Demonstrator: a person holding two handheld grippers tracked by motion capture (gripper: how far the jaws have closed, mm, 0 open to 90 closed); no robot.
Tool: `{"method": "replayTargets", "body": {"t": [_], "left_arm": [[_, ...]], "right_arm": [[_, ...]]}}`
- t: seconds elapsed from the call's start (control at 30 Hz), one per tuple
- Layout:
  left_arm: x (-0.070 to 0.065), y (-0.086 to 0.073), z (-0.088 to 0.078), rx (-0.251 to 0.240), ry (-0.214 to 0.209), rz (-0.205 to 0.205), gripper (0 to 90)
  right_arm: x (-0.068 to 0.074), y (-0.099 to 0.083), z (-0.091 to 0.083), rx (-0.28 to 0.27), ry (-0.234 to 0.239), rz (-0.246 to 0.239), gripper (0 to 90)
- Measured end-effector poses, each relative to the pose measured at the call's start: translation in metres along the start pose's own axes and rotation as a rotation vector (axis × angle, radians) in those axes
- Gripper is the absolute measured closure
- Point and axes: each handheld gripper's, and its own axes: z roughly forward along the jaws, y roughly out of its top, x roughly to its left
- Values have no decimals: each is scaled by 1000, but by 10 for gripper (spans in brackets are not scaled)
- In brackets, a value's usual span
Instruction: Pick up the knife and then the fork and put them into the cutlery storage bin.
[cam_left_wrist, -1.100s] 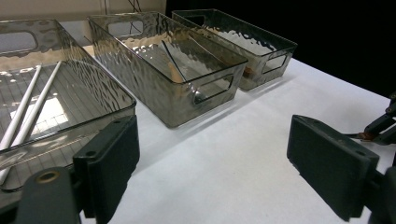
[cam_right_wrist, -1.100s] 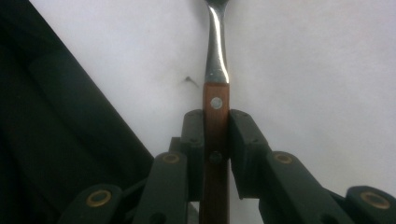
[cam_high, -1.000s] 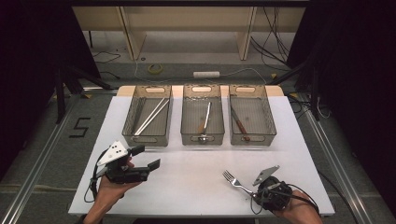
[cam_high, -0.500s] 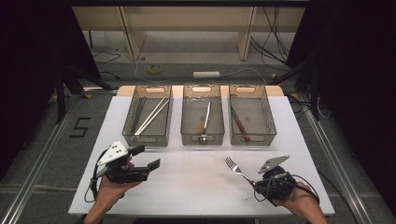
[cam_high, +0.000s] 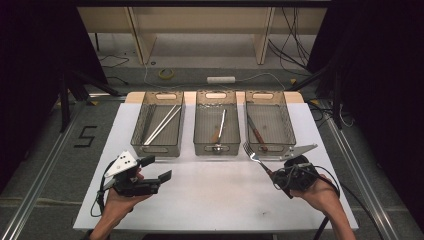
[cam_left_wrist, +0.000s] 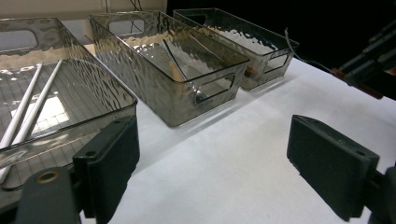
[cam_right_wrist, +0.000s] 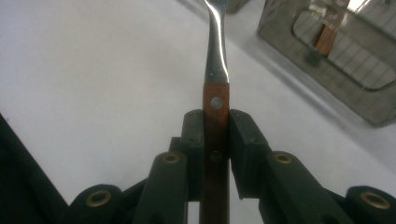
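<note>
In the lower right of the high view, the right tool (cam_high: 280, 176) pinches a steel fork with a brown wooden handle (cam_high: 257, 160). Its own view shows both black pads pressed flat against the handle (cam_right_wrist: 215, 140), with the shiny neck rising to the top edge of the frame. The tines point toward the upper left, just in front of the near end of the right-hand clear smoky plastic bin (cam_high: 267, 126), which holds a brown-handled knife (cam_high: 256, 133). The fork is lifted off the white desk (cam_high: 215, 195).

In the lower left, the left tool (cam_high: 156, 169) rests in the person's hand with its jaws spread wide and nothing between them. Its view looks across the desk at the three bins; the nearest, at the left of the frame, holds two pale sticks (cam_left_wrist: 25, 109).
</note>
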Motion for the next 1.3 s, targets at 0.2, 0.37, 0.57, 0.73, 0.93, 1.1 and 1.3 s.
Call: {"method": "replayTargets", "body": {"t": [0.2,0.37,0.57,0.73,0.93,1.1,1.3], "left_arm": [[0,0,0,0,-1,2,164],[0,0,0,-2,0,1,165],[0,0,0,-4,0,0,165],[0,0,0,-4,-1,-1,165],[0,0,0,-4,0,-1,165],[0,0,0,-5,-1,-2,165],[0,0,-1,-7,-2,-5,164]], "right_arm": [[-8,17,-1,-33,-11,16,773],[-12,30,-2,-51,-19,17,773],[-18,43,-1,-62,-30,28,773],[-25,53,-1,-73,-43,42,773],[-34,67,2,-97,-53,75,773],[-39,82,5,-106,-61,86,773],[-47,98,8,-116,-73,110,773]]}}
